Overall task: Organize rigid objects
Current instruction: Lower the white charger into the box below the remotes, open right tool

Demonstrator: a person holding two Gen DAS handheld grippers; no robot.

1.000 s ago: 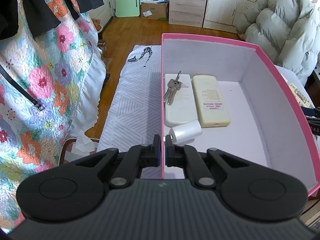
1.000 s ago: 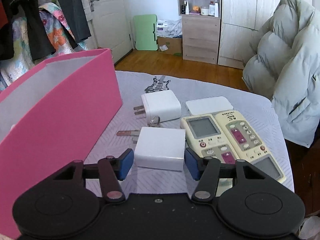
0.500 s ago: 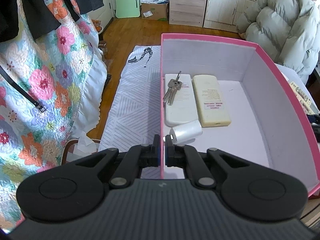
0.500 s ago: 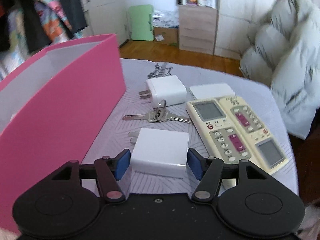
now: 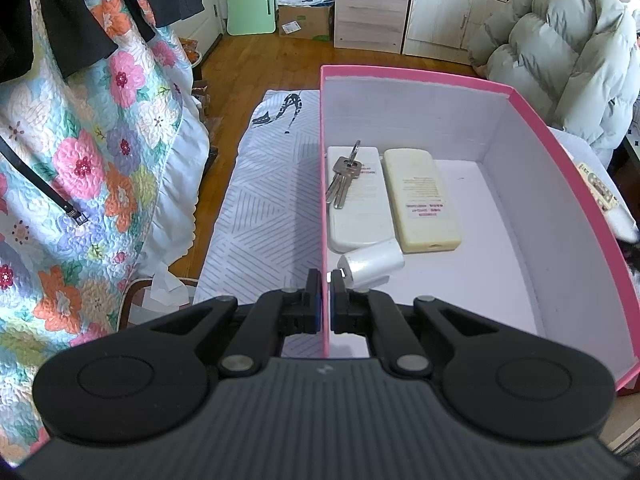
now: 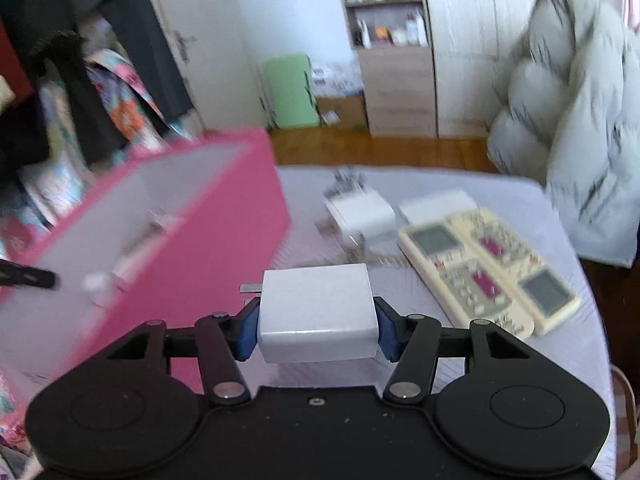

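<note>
My left gripper (image 5: 325, 294) is shut on the near left wall of the pink box (image 5: 323, 184). Inside lie a white remote (image 5: 358, 216) with keys (image 5: 343, 178) on it, a cream remote (image 5: 420, 200) face down, and a small white cylinder (image 5: 372, 267). My right gripper (image 6: 318, 326) is shut on a white charger block (image 6: 316, 308) and holds it lifted above the table, to the right of the pink box (image 6: 224, 248). The right wrist view is blurred.
On the table to the right lie another white charger (image 6: 362, 214), a flat white block (image 6: 438, 204), keys, and two cream remotes (image 6: 488, 272). A floral quilt (image 5: 80, 160) hangs at the left. A grey puffy coat (image 6: 576, 128) lies at the right.
My right gripper has closed on the white charger block and lifted it up off the table, swinging toward the pink box. The left gripper has stayed clamped on the box wall.
</note>
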